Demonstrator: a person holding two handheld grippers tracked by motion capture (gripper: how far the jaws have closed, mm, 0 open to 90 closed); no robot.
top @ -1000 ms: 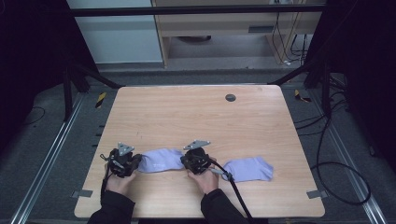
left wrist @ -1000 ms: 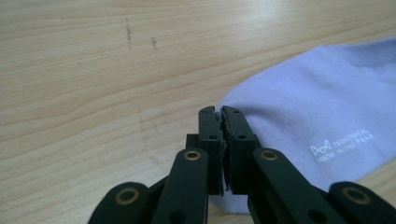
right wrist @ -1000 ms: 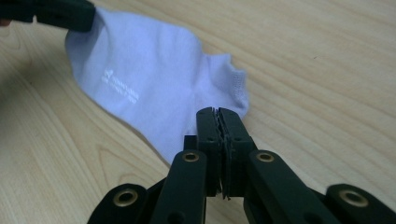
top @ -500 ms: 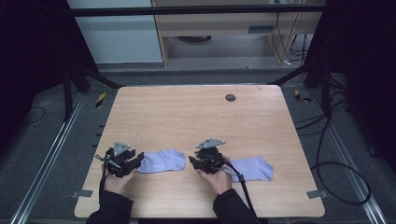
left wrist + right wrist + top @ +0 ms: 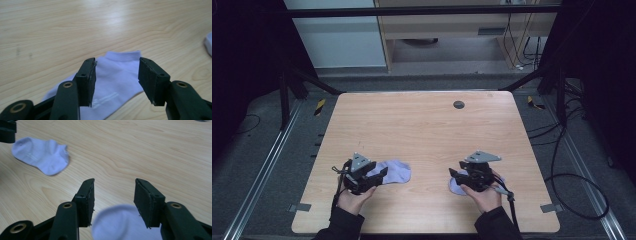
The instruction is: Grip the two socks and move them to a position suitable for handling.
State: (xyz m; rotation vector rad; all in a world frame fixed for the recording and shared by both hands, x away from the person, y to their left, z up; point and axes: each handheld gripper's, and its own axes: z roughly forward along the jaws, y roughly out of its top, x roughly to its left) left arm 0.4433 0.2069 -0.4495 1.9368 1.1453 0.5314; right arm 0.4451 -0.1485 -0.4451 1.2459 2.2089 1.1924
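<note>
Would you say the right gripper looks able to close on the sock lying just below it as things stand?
Probably yes. The right gripper has just been opening, and its jaws now stand apart with the near sock lying flat on the table under them, pads not touching it. Nothing lies in between.

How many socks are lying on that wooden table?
2. One pale lilac sock lies near the front left, just ahead of the left gripper. The other sock lies front right, mostly covered by the right gripper. No others are visible on the table.
</note>
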